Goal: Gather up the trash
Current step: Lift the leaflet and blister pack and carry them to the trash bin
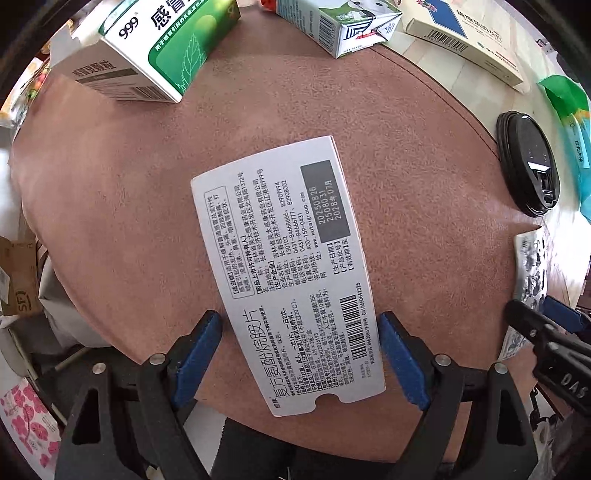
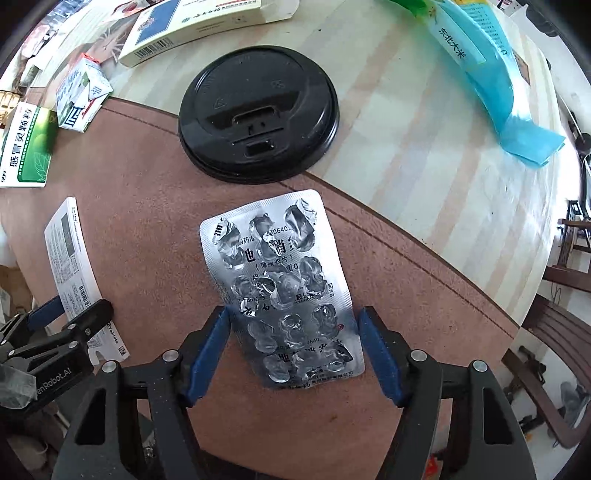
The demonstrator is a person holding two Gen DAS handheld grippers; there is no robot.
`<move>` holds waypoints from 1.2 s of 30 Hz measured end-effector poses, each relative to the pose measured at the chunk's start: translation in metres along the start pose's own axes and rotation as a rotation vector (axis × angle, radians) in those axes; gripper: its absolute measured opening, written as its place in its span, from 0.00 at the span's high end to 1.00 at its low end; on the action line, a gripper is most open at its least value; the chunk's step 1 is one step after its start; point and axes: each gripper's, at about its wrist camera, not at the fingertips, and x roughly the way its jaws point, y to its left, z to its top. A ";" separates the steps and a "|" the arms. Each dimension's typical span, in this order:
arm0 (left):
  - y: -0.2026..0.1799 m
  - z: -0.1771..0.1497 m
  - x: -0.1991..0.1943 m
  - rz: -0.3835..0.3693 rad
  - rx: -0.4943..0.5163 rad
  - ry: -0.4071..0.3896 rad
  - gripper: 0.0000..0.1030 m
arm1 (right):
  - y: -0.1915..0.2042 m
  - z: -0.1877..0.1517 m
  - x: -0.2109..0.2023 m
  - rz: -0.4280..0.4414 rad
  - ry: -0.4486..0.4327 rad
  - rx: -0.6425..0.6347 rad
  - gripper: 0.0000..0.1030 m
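A flattened white medicine box [image 1: 286,273] lies on the brown mat [image 1: 129,206]. My left gripper [image 1: 301,328] is open, its blue pads on either side of the box's near end, not squeezing it. An empty silver blister pack [image 2: 280,288] lies on the mat in the right wrist view. My right gripper [image 2: 293,325] is open, its pads flanking the pack's near half. The white box also shows in the right wrist view [image 2: 70,258], with the left gripper [image 2: 70,325] at it. The right gripper [image 1: 546,325] shows at the right edge of the left wrist view.
A black cup lid [image 2: 258,118] sits at the mat's far edge, also in the left wrist view [image 1: 528,162]. A green 999 box [image 1: 162,48], a milk carton [image 1: 340,22], a cream box [image 1: 465,33] and a blue-green bag [image 2: 487,74] lie beyond.
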 end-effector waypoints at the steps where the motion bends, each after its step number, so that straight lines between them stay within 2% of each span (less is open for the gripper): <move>1: 0.013 -0.007 0.002 -0.003 0.005 -0.004 0.19 | 0.000 0.006 0.007 -0.016 0.001 -0.016 0.25; 3: 0.012 -0.009 0.003 -0.008 0.020 -0.015 0.26 | 0.014 0.006 0.007 -0.056 -0.013 -0.044 0.24; 4: -0.001 -0.007 0.001 0.000 0.029 -0.022 0.26 | 0.015 0.006 0.006 -0.053 -0.023 -0.039 0.24; 9: -0.003 -0.008 -0.003 0.029 0.069 -0.042 0.26 | 0.020 0.012 0.011 -0.053 -0.045 -0.044 0.26; 10: -0.006 -0.008 -0.006 0.028 0.074 -0.047 0.26 | 0.020 0.016 0.010 -0.052 -0.050 -0.036 0.30; 11: -0.009 -0.006 -0.011 0.030 0.079 -0.052 0.26 | 0.021 0.015 0.010 -0.044 -0.057 -0.030 0.32; 12: -0.010 -0.006 -0.014 0.034 0.087 -0.061 0.26 | 0.024 -0.005 0.012 -0.030 -0.055 -0.028 0.32; 14: -0.012 -0.007 -0.020 0.040 0.107 -0.080 0.26 | 0.024 -0.004 0.010 -0.025 -0.063 -0.020 0.33; 21: -0.017 -0.017 -0.040 0.050 0.157 -0.155 0.26 | 0.002 -0.012 -0.034 0.009 -0.127 -0.013 0.33; 27: -0.013 -0.031 -0.056 0.019 0.159 -0.189 0.26 | -0.020 -0.020 -0.063 0.044 -0.182 0.020 0.33; 30: -0.004 -0.038 -0.061 -0.035 0.151 -0.201 0.26 | -0.030 -0.029 -0.072 0.072 -0.196 0.048 0.33; 35: 0.030 -0.047 -0.060 -0.269 0.055 -0.163 0.26 | -0.031 -0.049 -0.089 0.121 -0.211 0.081 0.33; 36: 0.038 -0.048 -0.057 -0.290 0.031 -0.154 0.26 | -0.032 -0.053 -0.082 0.128 -0.211 0.087 0.33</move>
